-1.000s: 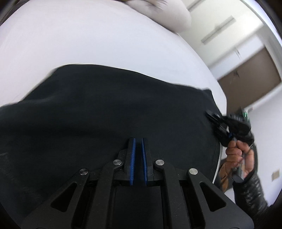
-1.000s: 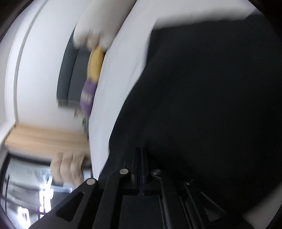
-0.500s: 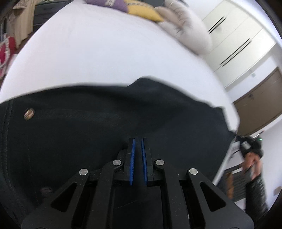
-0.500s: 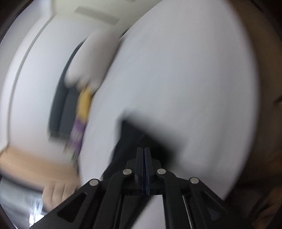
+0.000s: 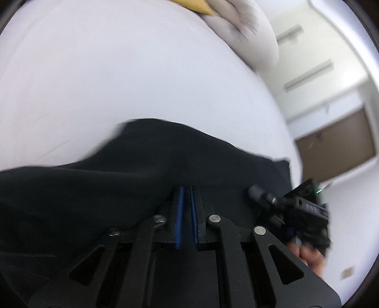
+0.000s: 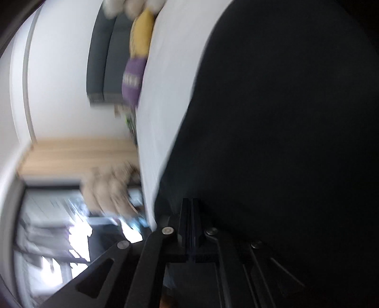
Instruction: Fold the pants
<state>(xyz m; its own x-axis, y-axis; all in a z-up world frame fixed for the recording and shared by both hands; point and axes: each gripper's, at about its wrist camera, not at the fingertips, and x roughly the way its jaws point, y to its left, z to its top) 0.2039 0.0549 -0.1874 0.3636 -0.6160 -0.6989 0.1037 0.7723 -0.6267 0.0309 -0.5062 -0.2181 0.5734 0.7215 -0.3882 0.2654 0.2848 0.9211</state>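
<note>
Black pants (image 5: 146, 170) lie spread on a white bed (image 5: 132, 78). My left gripper (image 5: 186, 189) is down at their near edge, its blue pads close together with a thin gap; whether cloth is pinched between them is hidden. The right gripper (image 5: 258, 195) shows in the left wrist view at the right end of the pants, held by a hand. In the right wrist view my right gripper (image 6: 190, 202) has its jaws together at the edge of the pants (image 6: 284, 142), which fill the right side.
A grey-white pillow (image 5: 248, 33) and a yellow cushion (image 5: 191, 4) lie at the head of the bed. White wardrobes and a brown door (image 5: 336, 144) stand behind. The right wrist view shows yellow (image 6: 142, 35) and purple cushions (image 6: 133, 80) and a dark headboard (image 6: 101, 64).
Both grippers swung about over the bed. The right gripper came back from open bed to the pants' edge. The pants' waist button has left the left view.
</note>
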